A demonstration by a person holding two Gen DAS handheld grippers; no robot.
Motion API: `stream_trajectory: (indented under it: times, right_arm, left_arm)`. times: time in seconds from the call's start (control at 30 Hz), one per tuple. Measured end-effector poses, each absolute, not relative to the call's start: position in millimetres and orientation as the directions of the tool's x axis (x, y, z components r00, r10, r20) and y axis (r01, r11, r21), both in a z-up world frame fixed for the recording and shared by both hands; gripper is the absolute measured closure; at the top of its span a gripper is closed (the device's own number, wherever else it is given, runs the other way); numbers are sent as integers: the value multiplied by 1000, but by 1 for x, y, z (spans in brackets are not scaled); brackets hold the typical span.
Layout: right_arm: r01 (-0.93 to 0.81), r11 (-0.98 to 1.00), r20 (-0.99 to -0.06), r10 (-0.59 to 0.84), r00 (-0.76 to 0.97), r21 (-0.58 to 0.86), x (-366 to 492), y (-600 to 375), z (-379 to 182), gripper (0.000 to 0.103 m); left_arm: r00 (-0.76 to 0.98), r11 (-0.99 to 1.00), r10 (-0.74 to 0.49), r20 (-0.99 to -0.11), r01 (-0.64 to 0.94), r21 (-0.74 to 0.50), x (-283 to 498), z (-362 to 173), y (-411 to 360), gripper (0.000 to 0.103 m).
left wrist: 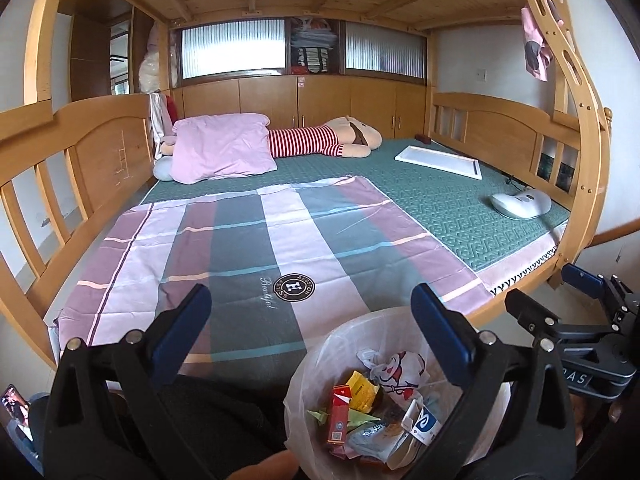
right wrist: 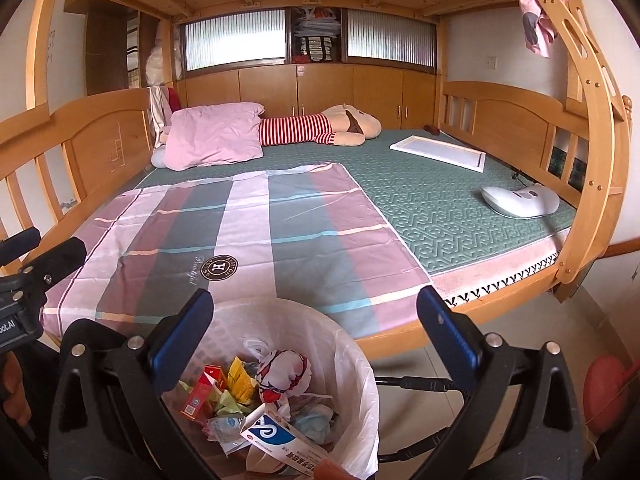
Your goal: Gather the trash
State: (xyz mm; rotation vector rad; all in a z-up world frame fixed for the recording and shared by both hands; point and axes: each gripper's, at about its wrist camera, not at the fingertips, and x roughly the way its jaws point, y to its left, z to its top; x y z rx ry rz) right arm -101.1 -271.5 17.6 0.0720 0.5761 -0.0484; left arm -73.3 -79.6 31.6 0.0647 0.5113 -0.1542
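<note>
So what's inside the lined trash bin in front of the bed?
The trash bin holds a red carton, yellow wrappers, green paper, a crumpled red-and-white bag and a blue-and-white medicine box. Anything beneath that pile is covered.

The bed (right wrist: 420, 200) carries a striped sheet (right wrist: 240, 232), pink pillow (right wrist: 216, 136), plush toy (right wrist: 320, 128), white tray (right wrist: 440, 152), and possibly a massager (right wrist: 520, 200).
</note>
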Motion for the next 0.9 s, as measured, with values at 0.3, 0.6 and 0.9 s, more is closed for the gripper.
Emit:
stream_trajectory:
  times: [0.3, 0.6, 0.9]
  right_arm:
    - [54, 998, -546, -22, 838, 42, -100, -267, 17, 4]
    - [50, 998, -547, -17, 837, 46, -99, -266, 17, 4]
    - [47, 998, -552, -12, 834, 49, -97, -263, 15, 4]
  left_arm:
    - [865, 987, -125, -487, 156, 25, -77, 33, -77, 4]
    - [859, 989, -115, -499, 145, 22, -75, 31, -75, 4]
    - [856, 990, -109, -506, 140, 23, -73, 30, -74, 4]
